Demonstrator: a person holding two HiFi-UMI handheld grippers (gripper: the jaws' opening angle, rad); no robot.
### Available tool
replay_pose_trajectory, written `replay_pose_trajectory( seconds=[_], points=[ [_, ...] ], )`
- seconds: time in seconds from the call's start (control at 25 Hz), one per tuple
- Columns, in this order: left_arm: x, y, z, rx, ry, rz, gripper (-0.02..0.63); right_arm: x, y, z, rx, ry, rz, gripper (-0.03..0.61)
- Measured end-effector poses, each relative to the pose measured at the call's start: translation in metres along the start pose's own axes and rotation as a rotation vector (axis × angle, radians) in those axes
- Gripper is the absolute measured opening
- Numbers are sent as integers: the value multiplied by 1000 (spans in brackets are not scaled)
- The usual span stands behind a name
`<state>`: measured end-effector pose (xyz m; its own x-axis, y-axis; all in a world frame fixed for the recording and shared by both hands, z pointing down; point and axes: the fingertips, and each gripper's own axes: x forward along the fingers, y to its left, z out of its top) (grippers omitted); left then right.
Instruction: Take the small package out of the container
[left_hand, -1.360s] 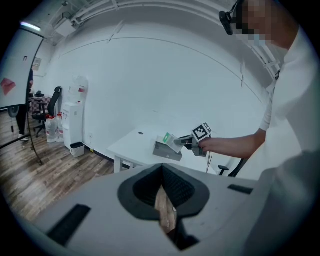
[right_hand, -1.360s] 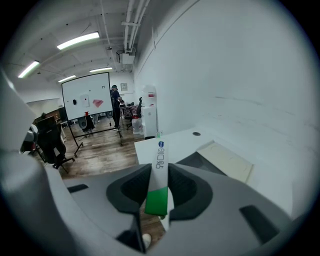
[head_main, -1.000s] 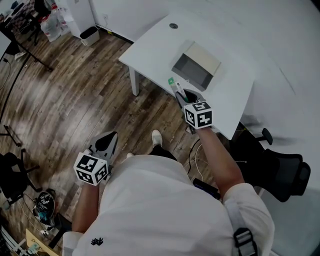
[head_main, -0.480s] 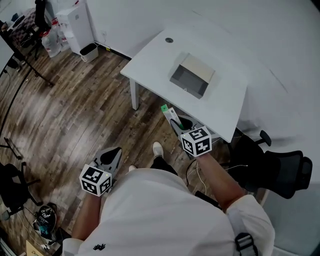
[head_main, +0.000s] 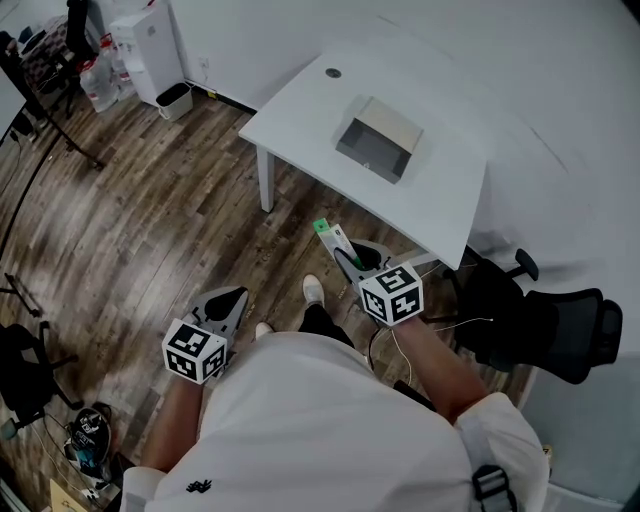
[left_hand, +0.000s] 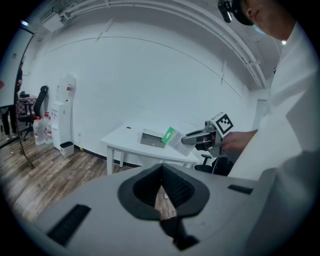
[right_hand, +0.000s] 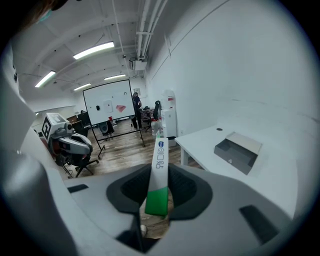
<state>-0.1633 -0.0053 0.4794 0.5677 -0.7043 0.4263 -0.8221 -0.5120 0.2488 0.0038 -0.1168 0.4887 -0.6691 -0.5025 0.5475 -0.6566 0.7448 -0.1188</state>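
Backing off from the white table (head_main: 445, 195), the person has drawn the right gripper (head_main: 343, 257) away from the tabletop since the earlier pictures; it hangs over the wooden floor (head_main: 150, 220), on the near side of the table's edge, and the table looks farther off than it did. On the table, ahead of that gripper and a little to its right, well apart from it, stands the grey container (head_main: 371, 160), open at the top with nothing visible inside. The left gripper (head_main: 232, 297) hangs low at the person's other side, farther from the table than the right one, and has barely shifted. Its jaws are pressed together with nothing between them. The right gripper's jaws are pinching the small package (right_hand: 158, 170) — a thin, flat white packet with a green end. It is held edge-on between the pads and its long axis runs straight out along the line the gripper points. The task's thing is therefore out of the container and clear of the table, carried in the air just ahead of the right hand. The removal itself looks done. The next move probably turns on one relation: the package points forward and slightly downward from the right gripper, with the table ahead of it and bare floor below. Putting it down would mean reaching forward again, and the right hand is the nearer one for that — it already has the packet.
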Motion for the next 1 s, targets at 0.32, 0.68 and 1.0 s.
replay_pose_trajectory(
  seconds=[0.32,0.68,1.0],
  points=[
    [-9,-3,-11,-12,-3,1,8,-13,24,2,-11,-14,28,94],
    [-13,-6,-13,1,-15,-3,8,-19,35,0,-18,-18,38,92],
    [-14,-6,-15,-1,-14,-6,8,-18,41,4,-11,-22,55,92]
  ],
)
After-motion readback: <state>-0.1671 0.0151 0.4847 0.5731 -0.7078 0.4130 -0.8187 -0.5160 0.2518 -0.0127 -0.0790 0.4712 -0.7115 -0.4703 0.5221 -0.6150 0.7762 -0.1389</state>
